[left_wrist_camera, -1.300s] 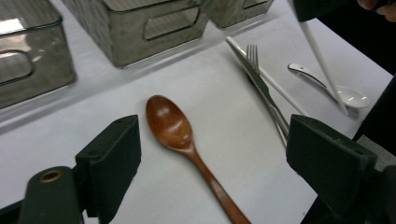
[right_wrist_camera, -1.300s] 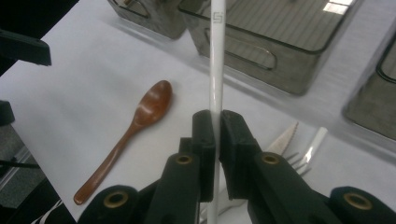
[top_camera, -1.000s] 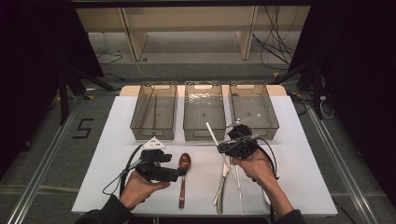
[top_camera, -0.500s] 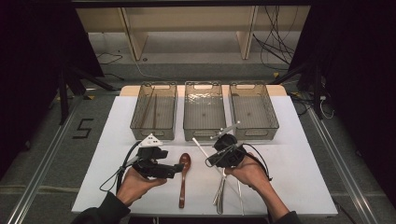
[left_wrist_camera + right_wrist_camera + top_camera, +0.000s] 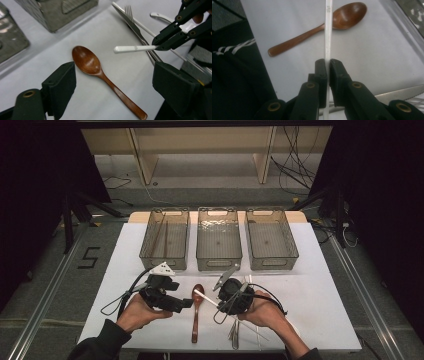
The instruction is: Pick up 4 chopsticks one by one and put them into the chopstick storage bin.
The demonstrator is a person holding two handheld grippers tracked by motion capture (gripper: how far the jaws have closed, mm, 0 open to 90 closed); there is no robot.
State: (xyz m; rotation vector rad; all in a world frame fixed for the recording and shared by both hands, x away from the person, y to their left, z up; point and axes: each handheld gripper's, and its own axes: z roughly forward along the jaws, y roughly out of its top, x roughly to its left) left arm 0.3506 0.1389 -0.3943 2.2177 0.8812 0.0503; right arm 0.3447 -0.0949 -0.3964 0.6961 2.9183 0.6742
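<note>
White surface [image 5: 320, 285] carries three clear bins along its far edge: left bin [image 5: 165, 240], middle bin [image 5: 218, 240] and right bin [image 5: 272, 240], standing just beside each other. Between the bins and the near edge the sheet lies mostly bare, widest to the right of the hands. A brown wooden spoon [image 5: 196, 312] lies between the two hands, bowl toward the bins, handle toward the near edge. The right gripper [image 5: 327, 65] has its jaws pressed together on a thin white stick [image 5: 327, 35], pinching it partway along; the stick's free end juts out over the spoon, held off the sheet. A knife [image 5: 132, 25] and fork [image 5: 130, 11] lie under the right hand. The left gripper [image 5: 112, 82] has its jaws spread wide with nothing between them, above the spoon.
</note>
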